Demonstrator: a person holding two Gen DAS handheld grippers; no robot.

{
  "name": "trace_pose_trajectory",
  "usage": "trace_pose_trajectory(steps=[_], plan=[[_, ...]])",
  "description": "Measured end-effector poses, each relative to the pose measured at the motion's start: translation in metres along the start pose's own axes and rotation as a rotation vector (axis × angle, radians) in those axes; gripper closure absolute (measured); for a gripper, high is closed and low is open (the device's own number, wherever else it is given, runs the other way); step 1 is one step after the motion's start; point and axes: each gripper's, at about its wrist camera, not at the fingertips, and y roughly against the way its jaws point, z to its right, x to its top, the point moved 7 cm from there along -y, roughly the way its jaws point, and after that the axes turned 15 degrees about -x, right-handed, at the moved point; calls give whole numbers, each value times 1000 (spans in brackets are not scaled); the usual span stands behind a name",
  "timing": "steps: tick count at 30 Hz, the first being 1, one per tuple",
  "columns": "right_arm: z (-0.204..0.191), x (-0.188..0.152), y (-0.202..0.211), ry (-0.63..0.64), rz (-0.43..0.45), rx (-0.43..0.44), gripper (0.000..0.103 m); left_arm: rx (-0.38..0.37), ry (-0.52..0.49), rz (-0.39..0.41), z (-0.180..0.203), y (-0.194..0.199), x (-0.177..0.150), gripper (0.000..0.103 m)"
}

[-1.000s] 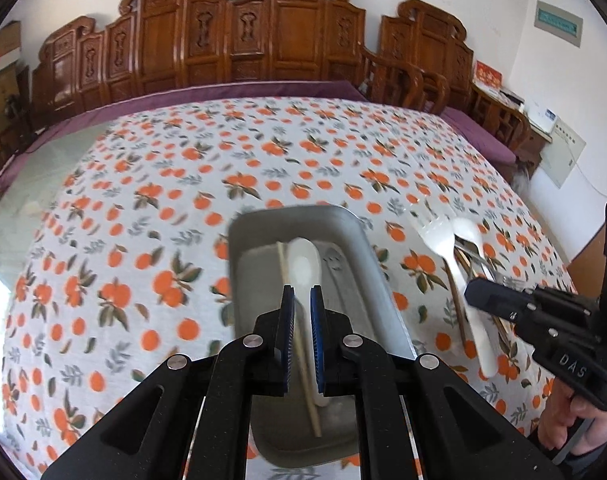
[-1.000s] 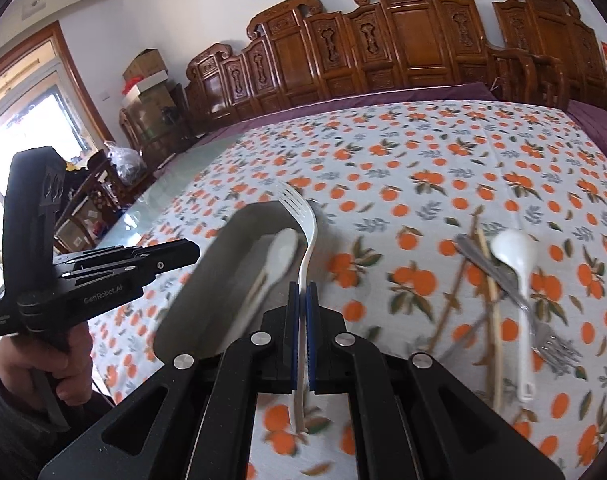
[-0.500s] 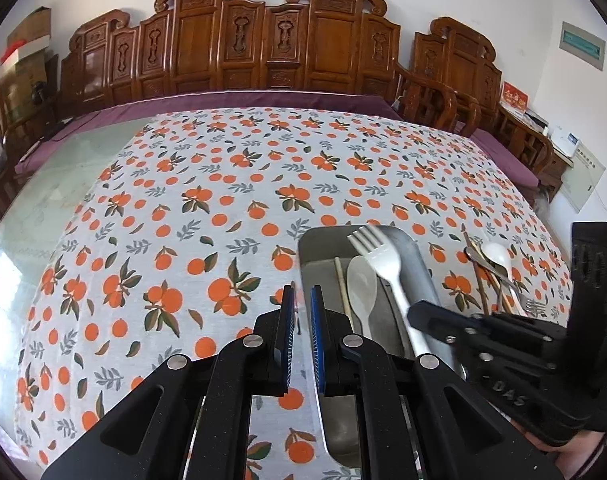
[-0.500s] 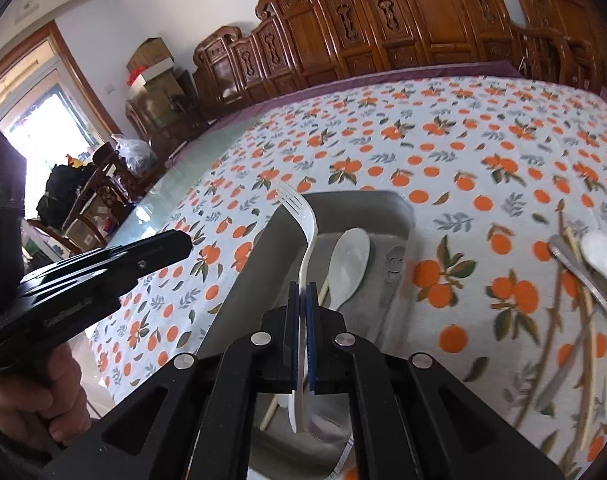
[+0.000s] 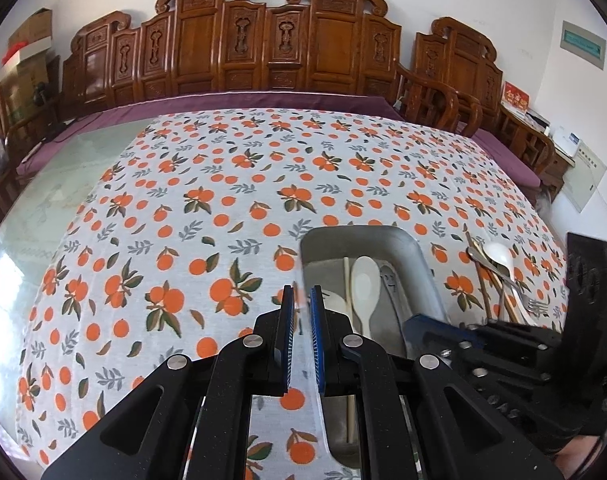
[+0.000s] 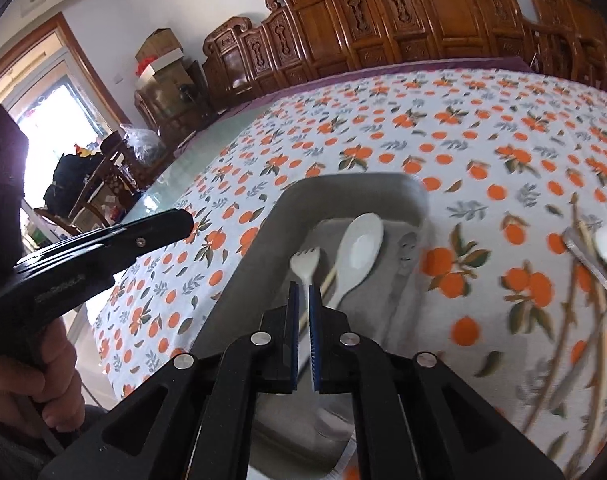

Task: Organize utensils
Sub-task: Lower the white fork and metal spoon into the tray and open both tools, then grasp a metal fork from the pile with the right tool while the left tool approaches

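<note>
In the right wrist view the right tongs (image 6: 303, 292) stand over the grey rectangular metal tray (image 6: 239, 280), parted by a narrow gap. The white plastic fork (image 6: 305, 266) lies in the tray just ahead of the tips, tines toward the top of the frame, its handle running back between the pads; I judge it released, though contact is hard to tell. Beside it lie a white plastic spoon (image 6: 357, 252) and a wooden chopstick (image 6: 329, 276). The remaining utensils (image 6: 591, 252) lie at the right edge on the orange-print tablecloth surface (image 6: 463, 152), nearer the right tongs, long axes roughly parallel to the tray. The left tongs (image 5: 301, 300), slightly parted and empty, hover beside the tray's left wall, with open cloth all around.
</note>
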Motion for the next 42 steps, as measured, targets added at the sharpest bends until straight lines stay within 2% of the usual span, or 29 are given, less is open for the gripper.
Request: trace_pose_trajectory(steps=[5, 10, 13, 16, 19, 23, 24, 26, 28, 34, 37, 42], plan=[[25, 10, 34, 32, 68, -60, 95, -35, -27, -2, 19, -6, -1, 96], [69, 23, 67, 23, 120, -136, 95, -71, -53, -7, 42, -14, -2, 95], [96, 26, 80, 31, 135, -191, 95, -92, -70, -8, 55, -17, -3, 86], [125, 24, 85, 46, 136, -264, 95, -115, -87, -12, 69, -22, -5, 82], [155, 19, 83, 53, 127, -335, 95, -137, -97, -19, 83, -26, -9, 71], [198, 10, 72, 9, 98, -378, 95, -155, -109, -26, 97, -34, -12, 62], [205, 7, 71, 6, 94, -386, 95, -161, -110, -28, 100, -36, -13, 62], [218, 1, 65, 1, 80, -394, 86, -165, -111, -33, 105, -39, -14, 60], [229, -5, 58, -15, 62, -395, 82, -169, -107, -38, 108, -43, -16, 59], [240, -23, 37, -11, -20, -362, 82, -180, -106, -44, 118, -50, -19, 57], [234, -28, 30, 12, -43, -341, 78, -181, -112, -47, 122, -52, -21, 56], [229, -33, 21, 51, -63, -361, 78, -184, -122, -58, 129, -56, -24, 56]])
